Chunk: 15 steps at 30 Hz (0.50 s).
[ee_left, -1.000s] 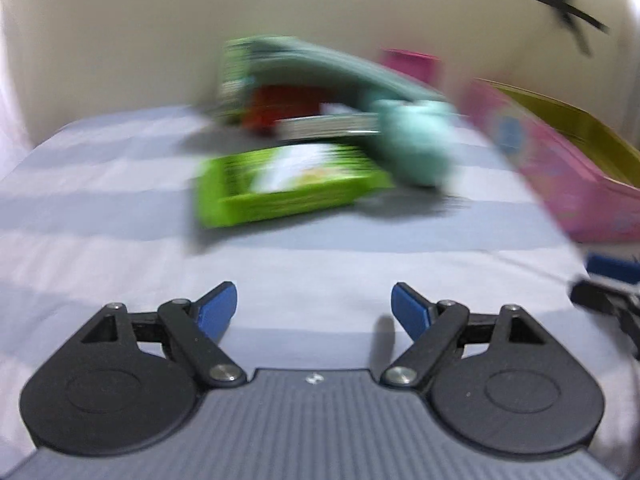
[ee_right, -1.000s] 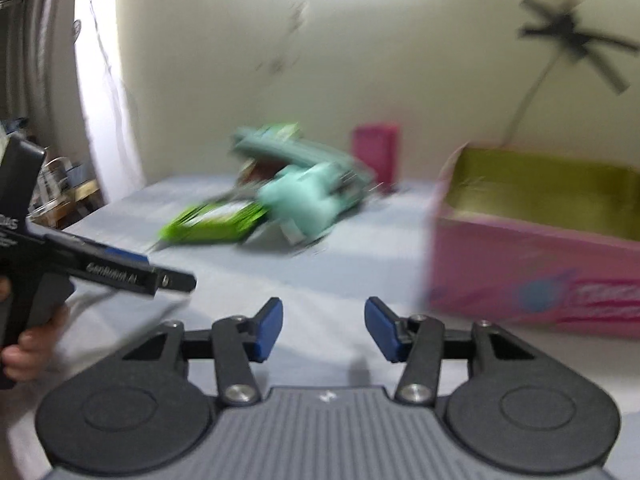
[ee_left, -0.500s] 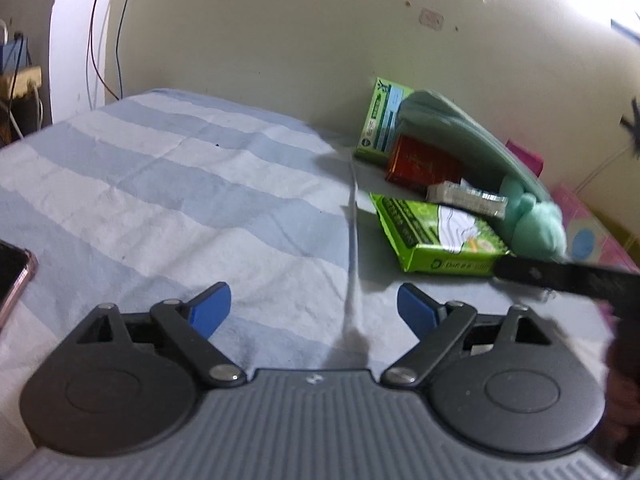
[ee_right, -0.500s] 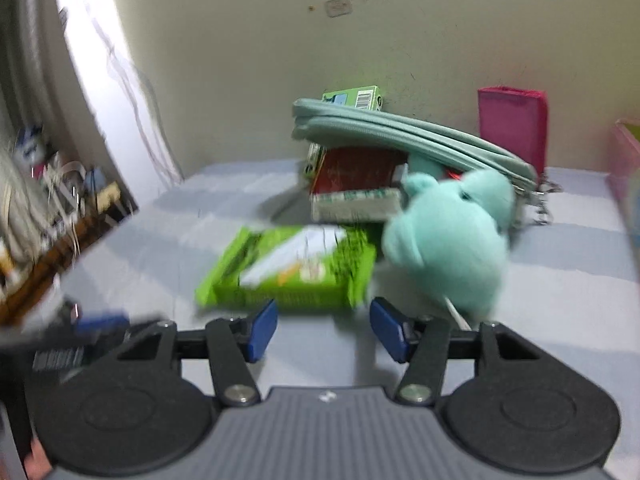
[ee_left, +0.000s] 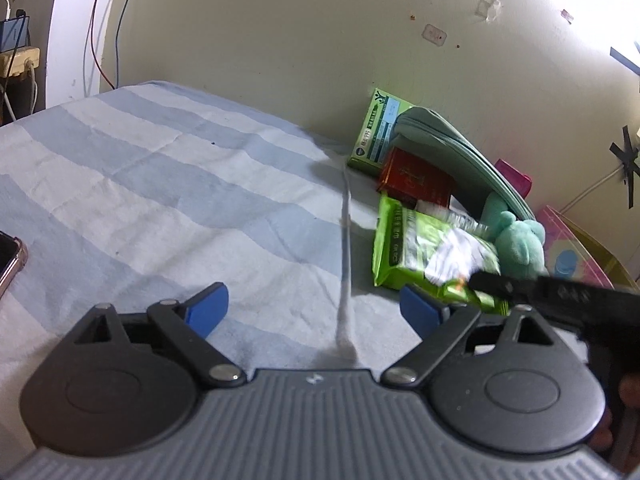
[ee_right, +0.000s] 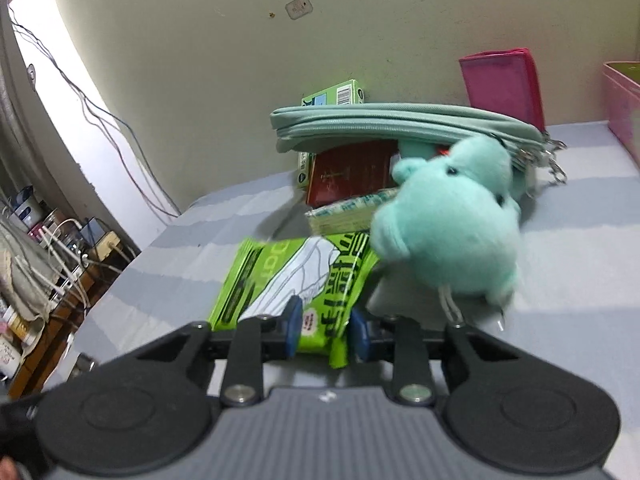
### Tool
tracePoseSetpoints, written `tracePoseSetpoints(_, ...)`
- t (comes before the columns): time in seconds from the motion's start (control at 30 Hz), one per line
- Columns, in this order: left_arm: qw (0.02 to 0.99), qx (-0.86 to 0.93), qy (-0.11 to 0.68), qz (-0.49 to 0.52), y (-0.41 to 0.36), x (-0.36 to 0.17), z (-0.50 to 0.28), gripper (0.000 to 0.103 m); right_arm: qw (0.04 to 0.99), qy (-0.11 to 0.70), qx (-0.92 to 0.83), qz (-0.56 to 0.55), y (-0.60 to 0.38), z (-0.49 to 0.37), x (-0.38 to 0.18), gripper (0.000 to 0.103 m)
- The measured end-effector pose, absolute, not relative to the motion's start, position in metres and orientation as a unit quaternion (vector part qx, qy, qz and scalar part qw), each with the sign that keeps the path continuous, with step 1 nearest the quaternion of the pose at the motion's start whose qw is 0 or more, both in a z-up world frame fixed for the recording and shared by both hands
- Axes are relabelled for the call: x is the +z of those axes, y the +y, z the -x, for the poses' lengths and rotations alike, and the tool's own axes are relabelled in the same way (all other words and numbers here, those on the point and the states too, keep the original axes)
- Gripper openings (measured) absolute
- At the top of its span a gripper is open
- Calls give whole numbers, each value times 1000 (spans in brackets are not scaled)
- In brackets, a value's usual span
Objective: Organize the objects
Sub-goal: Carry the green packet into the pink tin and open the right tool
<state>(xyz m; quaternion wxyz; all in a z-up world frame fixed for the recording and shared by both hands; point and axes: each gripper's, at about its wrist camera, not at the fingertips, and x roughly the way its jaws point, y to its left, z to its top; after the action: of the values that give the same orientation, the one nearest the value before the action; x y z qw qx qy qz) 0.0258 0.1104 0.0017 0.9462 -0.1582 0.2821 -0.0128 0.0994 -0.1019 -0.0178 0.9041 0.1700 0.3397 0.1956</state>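
Note:
My right gripper (ee_right: 323,330) is shut on the near end of a bright green wipes packet (ee_right: 296,280), which is tilted up off the striped bed sheet (ee_right: 580,264). The packet also shows in the left wrist view (ee_left: 424,252), with the right gripper (ee_left: 504,284) reaching in from the right. A mint plush toy (ee_right: 452,232) lies beside the packet, below a mint zip pouch (ee_right: 400,124). A red box (ee_right: 352,170), a green carton (ee_right: 336,96) and a small tissue pack (ee_right: 352,212) sit behind. My left gripper (ee_left: 316,308) is open and empty above the sheet.
A pink box (ee_left: 576,256) stands at the right, and a magenta wallet (ee_right: 504,80) leans on the wall. A phone (ee_left: 10,260) lies at the left edge of the bed. Cables and a cluttered shelf (ee_right: 44,248) stand beyond the bed's left side.
My right gripper moved forward to the green packet, closed on its near end and lifted it. My left gripper stayed open and barely moved.

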Motion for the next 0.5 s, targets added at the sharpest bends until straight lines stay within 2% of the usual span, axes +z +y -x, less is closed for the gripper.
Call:
tracePoseSetpoints(0.3, 950, -30, 285, 126, 97, 4, -22, 94, 907, 338, 172, -182, -156, -18, -12, 22)
tracePoseSetpoints(0.5, 940, -69, 314, 114, 58, 6, -10, 94, 921, 326, 126, -172, -216, 50, -7, 22)
